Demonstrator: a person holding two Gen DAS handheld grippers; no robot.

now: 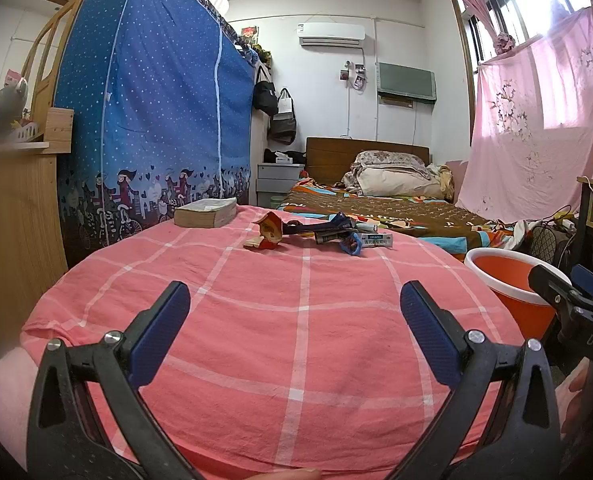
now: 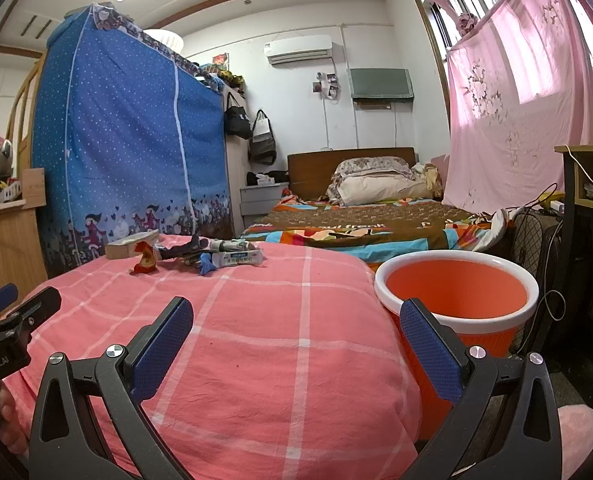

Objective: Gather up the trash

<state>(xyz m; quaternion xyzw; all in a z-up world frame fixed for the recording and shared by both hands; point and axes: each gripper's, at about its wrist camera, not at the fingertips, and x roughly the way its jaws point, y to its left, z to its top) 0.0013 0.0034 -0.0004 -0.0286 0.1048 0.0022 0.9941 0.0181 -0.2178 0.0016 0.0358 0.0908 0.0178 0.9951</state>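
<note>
Both tools, the left tool and the right tool, stand wide apart and empty, so collecting has not begun; next, one must reach the wrappers across the pink cloth and carry them to the orange bin.

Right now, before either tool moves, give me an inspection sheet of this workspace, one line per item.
Surface: pink checked cloth, wrinkled, covering a raised surface.
Job's things: crumpled wrappers clustered at the far side of the cloth; orange bin with white rim beside the cloth's right edge, no trash visible inside.
Clutter: thick book lying flat, left of the wrappers.
Grippers: left tool open, empty, over the near cloth; right tool open, empty, one finger in front of the bin.
Cables: cords trailing by the desk at right.
Surroundings: blue fabric wardrobe, bed, pink curtain.
</note>
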